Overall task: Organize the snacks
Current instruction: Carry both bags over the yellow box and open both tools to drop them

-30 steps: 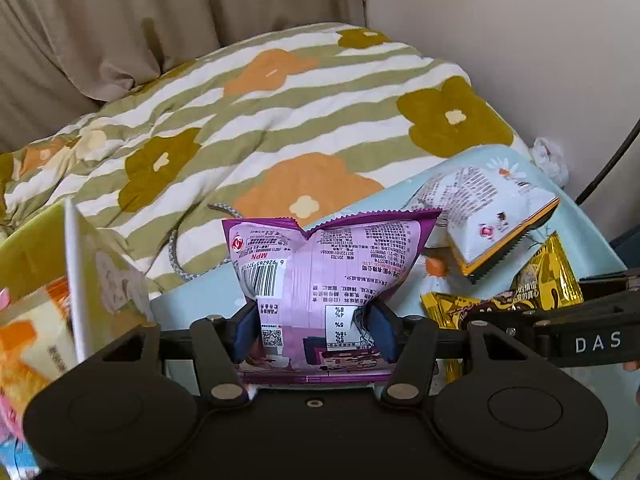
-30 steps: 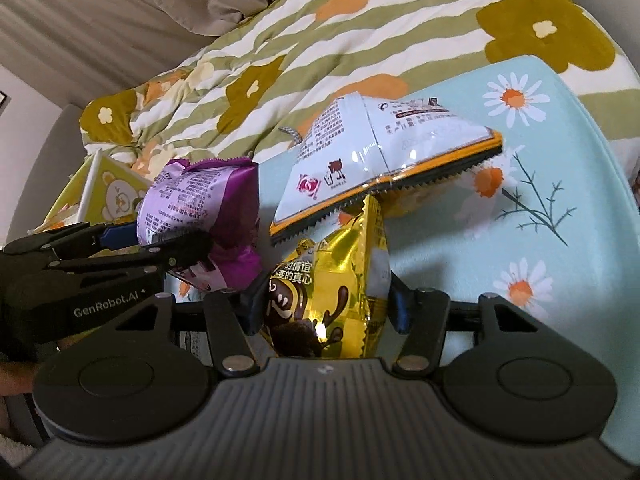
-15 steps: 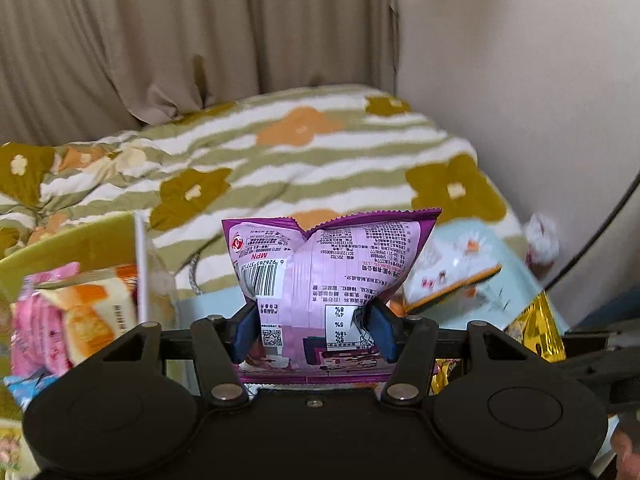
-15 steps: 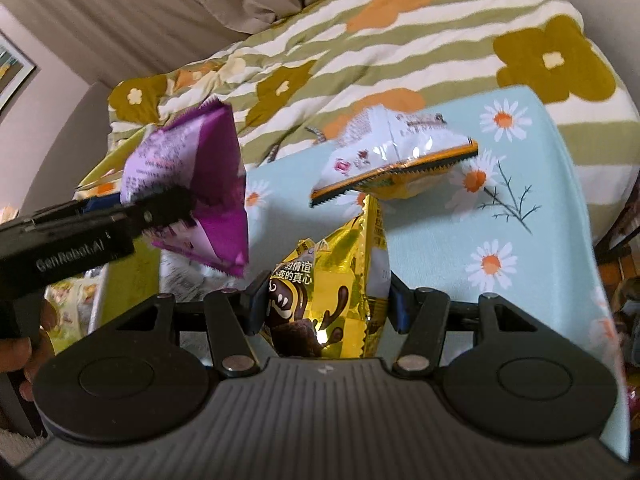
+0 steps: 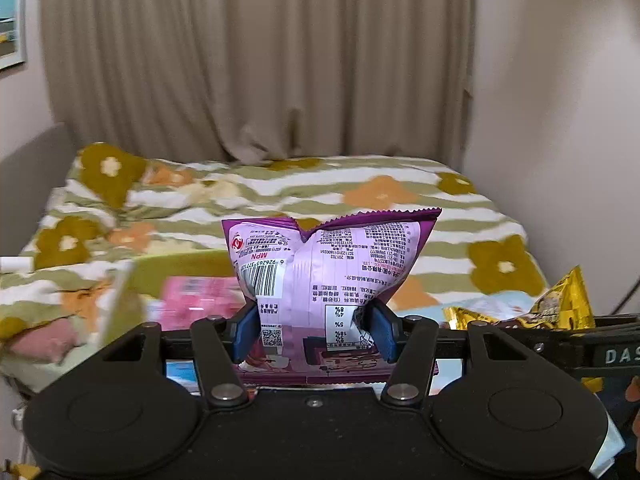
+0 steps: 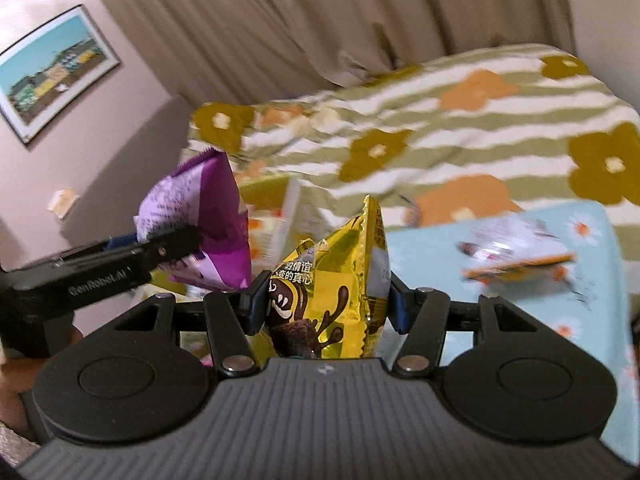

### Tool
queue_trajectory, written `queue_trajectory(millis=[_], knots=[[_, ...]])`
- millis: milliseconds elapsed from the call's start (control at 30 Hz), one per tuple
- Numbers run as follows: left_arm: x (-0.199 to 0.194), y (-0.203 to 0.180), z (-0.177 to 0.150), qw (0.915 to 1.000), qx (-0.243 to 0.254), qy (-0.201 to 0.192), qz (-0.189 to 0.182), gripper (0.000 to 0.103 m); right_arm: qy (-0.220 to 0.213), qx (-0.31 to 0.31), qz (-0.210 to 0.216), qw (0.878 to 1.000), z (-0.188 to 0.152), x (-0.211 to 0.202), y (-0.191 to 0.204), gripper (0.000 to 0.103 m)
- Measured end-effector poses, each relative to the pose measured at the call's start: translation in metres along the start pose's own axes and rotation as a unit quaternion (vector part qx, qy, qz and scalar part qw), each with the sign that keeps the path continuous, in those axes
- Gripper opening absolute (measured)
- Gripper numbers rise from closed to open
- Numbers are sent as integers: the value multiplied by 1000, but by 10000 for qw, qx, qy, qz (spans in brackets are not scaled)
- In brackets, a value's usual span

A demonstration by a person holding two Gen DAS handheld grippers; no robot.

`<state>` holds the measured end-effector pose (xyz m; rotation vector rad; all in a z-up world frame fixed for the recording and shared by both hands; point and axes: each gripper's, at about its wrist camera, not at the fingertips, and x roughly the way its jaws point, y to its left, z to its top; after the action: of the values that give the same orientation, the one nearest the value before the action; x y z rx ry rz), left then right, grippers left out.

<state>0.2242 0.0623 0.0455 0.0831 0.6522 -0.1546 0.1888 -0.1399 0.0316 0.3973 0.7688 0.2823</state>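
My left gripper (image 5: 314,326) is shut on a purple snack bag (image 5: 332,264), its blue pads pinching the bag's lower part; the bag stands upright in the air. My right gripper (image 6: 326,300) is shut on a gold chocolate snack bag (image 6: 332,280), also lifted. In the right wrist view the left gripper (image 6: 172,246) with the purple bag (image 6: 208,220) hangs to the left. In the left wrist view the gold bag (image 5: 560,308) shows at the right edge. A white and orange snack bag (image 6: 516,252) lies on the light blue daisy cloth (image 6: 580,320).
A yellow-green box (image 5: 120,300) holding pink packets (image 5: 196,300) stands low at the left. Behind lies a bed with a striped floral quilt (image 5: 280,196), with curtains (image 5: 256,60) beyond it. A framed picture (image 6: 52,72) hangs on the left wall.
Both grippers have risen with their bags and tipped up, so curtains and wall now fill the upper views. The white and orange bag stays on the cloth, now lower and farther off.
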Motion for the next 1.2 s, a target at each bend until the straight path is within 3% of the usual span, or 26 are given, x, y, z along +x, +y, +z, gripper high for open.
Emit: queue_trajectory(millis=[233, 500, 567, 633, 700, 1200], knots=[[-4, 73, -5, 9995, -179, 57, 258, 61, -65, -157, 326, 9993, 0, 33, 78, 72], [33, 131, -10, 9986, -337, 376, 144, 62, 37, -103, 260, 9996, -9, 84, 134, 72], [42, 142, -12, 9979, -411, 502, 22, 66, 72, -92, 181, 9998, -11, 94, 141, 72], [46, 148, -14, 9974, -504, 521, -12, 92, 121, -75, 107, 9998, -14, 99, 146, 72], [43, 154, -17, 9974, -568, 433, 1, 99, 181, -87, 26, 9998, -15, 103, 149, 72], [-20, 166, -44, 9943, -987, 16, 410, 102, 558, -465, -155, 9972, -24, 106, 157, 73]])
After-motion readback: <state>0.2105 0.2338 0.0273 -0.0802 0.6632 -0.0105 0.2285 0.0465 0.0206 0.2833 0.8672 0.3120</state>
